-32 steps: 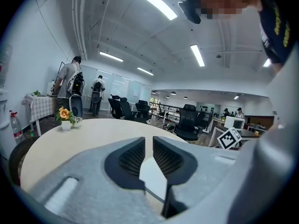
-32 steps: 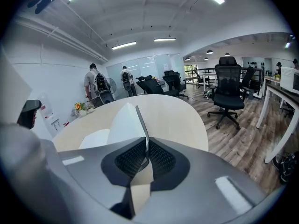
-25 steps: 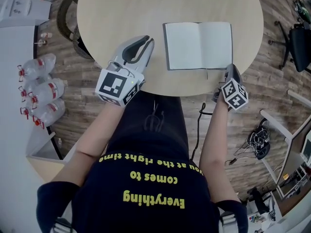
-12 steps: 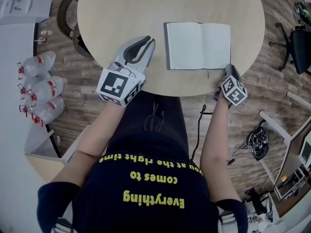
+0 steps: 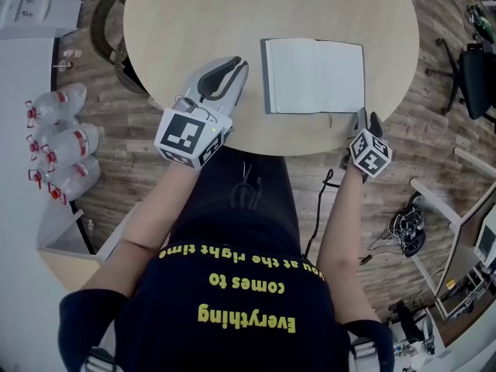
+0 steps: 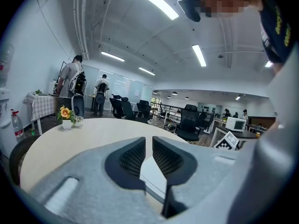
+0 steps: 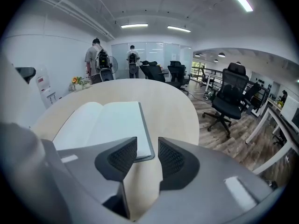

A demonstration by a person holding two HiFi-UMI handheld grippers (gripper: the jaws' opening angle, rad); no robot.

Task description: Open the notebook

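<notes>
The notebook [image 5: 314, 76] lies open and flat on the round wooden table [image 5: 232, 14], showing blank white pages, with a thin ribbon hanging over its near edge. My right gripper [image 5: 366, 118] is at the table's near edge, just short of the notebook's [image 7: 103, 125] near right corner. Its jaws have just been opening, and the right gripper [image 7: 147, 148] is open with nothing between its fingers. My left gripper [image 5: 232, 68] rests on the table just left of the notebook. The left gripper [image 6: 148, 146] is shut and empty, with a strip of white page [image 6: 150, 174] visible past it.
A small flower pot [image 6: 67, 118] stands at the table's far side. Several water bottles [image 5: 66, 142] lie on the floor to the left. A black office chair [image 5: 477, 72] and cables [image 5: 407, 227] are on the right. People [image 6: 72, 85] stand far off in the room.
The right gripper's jaws have parted and it has rolled a little near the notebook's corner. The left gripper and the notebook have stayed put.
</notes>
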